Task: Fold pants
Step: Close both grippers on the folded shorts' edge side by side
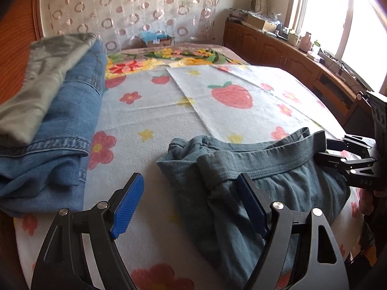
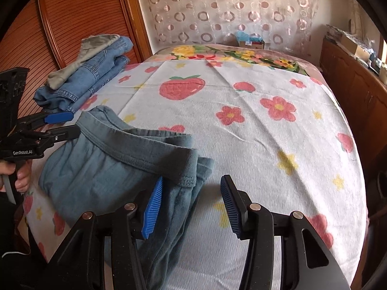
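Observation:
Grey-blue pants point(image 1: 254, 174) lie bunched on the strawberry-print bed cover, waistband toward the far side; they also show in the right wrist view point(image 2: 108, 166). My left gripper point(image 1: 188, 186) is open, its left finger over bare cover and its right finger over the pants' left end. It shows at the left of the right wrist view point(image 2: 70, 123), by the waistband's left end. My right gripper point(image 2: 191, 188) is open at the pants' right end, its left finger over the cloth. In the left wrist view the right gripper point(image 1: 324, 152) sits at the waistband's right end.
A stack of folded blue jeans with a grey garment on top point(image 1: 48, 111) lies at the bed's left edge, beside a wooden slatted door point(image 2: 72, 17). The strawberry-print cover point(image 2: 254, 133) spreads across the bed. Wooden cabinets point(image 1: 278, 50) with clutter run along the right, under a window.

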Demonstrator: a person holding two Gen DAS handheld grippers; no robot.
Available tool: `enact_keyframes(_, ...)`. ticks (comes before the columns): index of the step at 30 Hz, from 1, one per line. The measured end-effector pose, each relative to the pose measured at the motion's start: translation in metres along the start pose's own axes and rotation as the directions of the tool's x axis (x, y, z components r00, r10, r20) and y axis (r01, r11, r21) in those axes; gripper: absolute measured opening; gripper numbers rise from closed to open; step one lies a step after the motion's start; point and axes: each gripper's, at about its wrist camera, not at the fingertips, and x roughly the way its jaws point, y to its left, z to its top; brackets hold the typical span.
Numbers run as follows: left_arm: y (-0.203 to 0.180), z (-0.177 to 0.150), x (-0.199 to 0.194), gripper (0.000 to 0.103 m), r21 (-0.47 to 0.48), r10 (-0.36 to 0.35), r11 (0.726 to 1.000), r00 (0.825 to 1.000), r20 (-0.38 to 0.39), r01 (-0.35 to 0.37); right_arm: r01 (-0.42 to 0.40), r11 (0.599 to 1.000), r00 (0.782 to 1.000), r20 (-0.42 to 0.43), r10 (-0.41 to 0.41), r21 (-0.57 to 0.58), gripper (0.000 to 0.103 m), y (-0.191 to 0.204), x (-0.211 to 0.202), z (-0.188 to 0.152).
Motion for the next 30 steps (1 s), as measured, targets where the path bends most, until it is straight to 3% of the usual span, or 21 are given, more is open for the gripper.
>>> enact_keyframes(8,0.008,-0.006,0.012,0.080,-0.022,-0.058,0.998,0.998,-0.015,0.057,-0.027,1.000,1.000,-0.007,0.027,0.004,0.050,0.006,0.005,0.003)
enact_keyframes(18,0.008,-0.006,0.012,0.080,-0.005,-0.063,0.998,0.998,0.009,0.063,-0.046,0.998,0.999,0.015,0.045,0.031,0.050,0.007,0.005,-0.002)
enact_keyframes(20,0.007,-0.005,0.013,0.072,-0.002,-0.079,0.997,0.997,0.005,0.079,-0.036,0.999,0.999,0.018,0.036,0.028,0.047,0.008,0.005,-0.002)
enact_keyframes(22,0.006,-0.004,0.011,0.057,-0.014,-0.115,0.993,0.993,-0.001,0.115,-0.027,0.999,1.000,0.016,0.026,0.021,0.043,0.010,0.005,-0.002)
enact_keyframes(25,0.004,-0.005,0.008,0.045,-0.027,-0.143,0.989,0.990,-0.002,0.143,-0.010,1.000,1.000,-0.003,0.010,-0.006,0.030,0.012,0.005,-0.001)
enact_keyframes(30,-0.005,-0.005,0.002,0.030,-0.012,-0.144,0.990,0.990,0.005,0.144,-0.041,0.999,0.999,-0.009,0.041,0.000,0.018,0.010,0.004,0.000)
